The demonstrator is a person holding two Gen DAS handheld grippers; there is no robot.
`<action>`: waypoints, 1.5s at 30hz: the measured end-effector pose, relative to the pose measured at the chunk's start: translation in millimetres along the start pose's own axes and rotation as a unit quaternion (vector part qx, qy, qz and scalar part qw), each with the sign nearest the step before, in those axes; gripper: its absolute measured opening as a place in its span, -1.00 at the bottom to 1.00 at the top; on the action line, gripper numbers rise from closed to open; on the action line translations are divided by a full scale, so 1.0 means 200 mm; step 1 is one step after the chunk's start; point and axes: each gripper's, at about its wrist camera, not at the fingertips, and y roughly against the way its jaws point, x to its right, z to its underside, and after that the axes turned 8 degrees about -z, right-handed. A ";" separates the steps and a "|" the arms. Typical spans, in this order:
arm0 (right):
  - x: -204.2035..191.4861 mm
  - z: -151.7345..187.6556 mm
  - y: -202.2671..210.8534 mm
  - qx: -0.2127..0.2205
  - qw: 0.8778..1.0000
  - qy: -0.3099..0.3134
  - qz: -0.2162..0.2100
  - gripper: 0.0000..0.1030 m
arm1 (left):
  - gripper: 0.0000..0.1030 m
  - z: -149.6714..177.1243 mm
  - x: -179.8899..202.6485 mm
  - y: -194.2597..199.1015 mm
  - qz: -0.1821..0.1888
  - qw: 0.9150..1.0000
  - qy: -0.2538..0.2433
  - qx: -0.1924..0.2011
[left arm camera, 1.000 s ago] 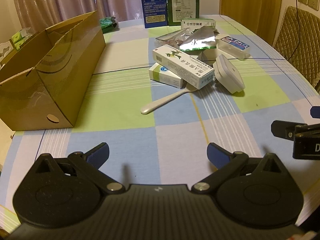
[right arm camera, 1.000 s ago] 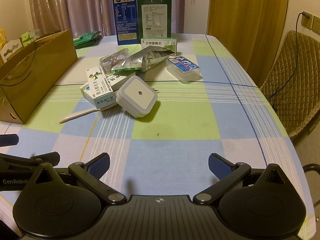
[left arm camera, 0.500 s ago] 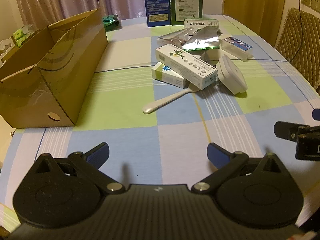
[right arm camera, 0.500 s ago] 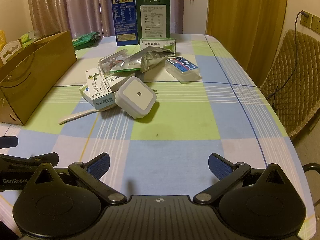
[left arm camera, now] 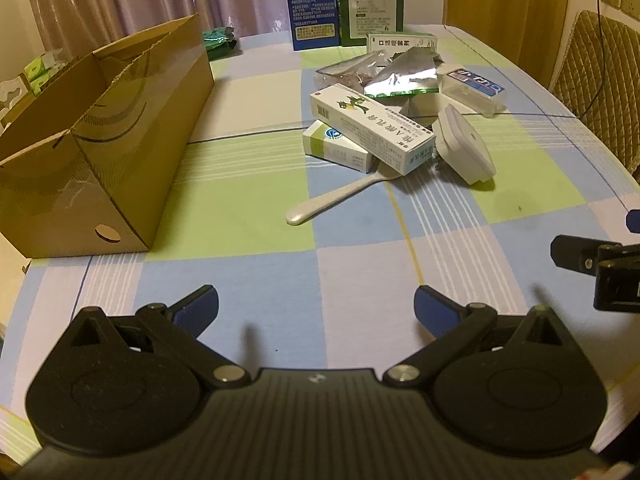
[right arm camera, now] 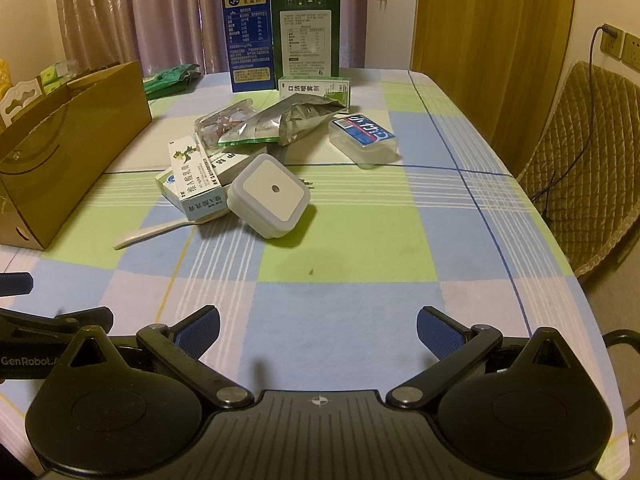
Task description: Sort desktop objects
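A pile of small items lies mid-table: a long white medicine box [left arm camera: 372, 128] [right arm camera: 194, 174] resting on a smaller green-white box [left arm camera: 336, 146], a white plastic spoon [left arm camera: 340, 196] [right arm camera: 154, 232], a white square night-light [left arm camera: 464, 148] [right arm camera: 270, 194], foil pouches [left arm camera: 404, 76] [right arm camera: 288, 122] and a clear case with a blue label [left arm camera: 474, 88] [right arm camera: 362, 138]. An open cardboard box [left arm camera: 100, 132] [right arm camera: 68, 140] stands at the left. My left gripper [left arm camera: 316, 310] is open above the near tablecloth. My right gripper [right arm camera: 318, 328] is open too, well short of the night-light.
Tall blue [right arm camera: 244, 28] and green [right arm camera: 306, 36] cartons stand at the far end with a small white-green box [right arm camera: 314, 88] before them. A green packet [right arm camera: 168, 78] lies at the back left. A quilted chair [right arm camera: 580, 152] stands past the table's right edge.
Both grippers have crept slightly forward toward the pile, so it sits a little nearer in both views. Both stay open and no object has moved.
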 end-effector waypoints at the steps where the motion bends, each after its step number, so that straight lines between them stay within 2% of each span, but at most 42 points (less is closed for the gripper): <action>1: 0.00 0.00 0.00 0.000 1.000 0.000 0.000 0.97 | 0.99 0.00 0.00 0.00 -0.001 1.000 -0.001 0.000; 21: 0.01 -0.06 -0.04 0.004 1.000 0.028 -0.003 0.97 | 0.99 -0.07 -0.03 -0.02 -0.006 1.000 -0.003 0.004; 28: 0.02 -0.09 -0.07 0.007 0.999 0.044 -0.016 0.97 | 0.98 -0.14 -0.03 -0.05 0.022 1.000 0.010 0.012; 32: 0.03 -0.14 -0.09 0.012 0.997 0.076 -0.032 0.97 | 0.98 -0.20 0.00 -0.08 0.026 0.999 -0.006 0.026; 36: 0.03 -0.22 -0.15 0.019 0.990 0.136 -0.042 0.97 | 0.98 -0.25 0.04 -0.11 0.026 0.998 -0.031 0.039; 40: 0.06 -0.28 -0.23 0.008 0.984 0.164 -0.066 0.97 | 0.98 -0.29 0.05 -0.17 0.026 0.997 -0.062 0.049; 45: 0.05 -0.32 -0.30 0.004 0.976 0.197 -0.089 0.97 | 0.98 -0.35 0.01 -0.24 0.045 0.996 -0.072 0.029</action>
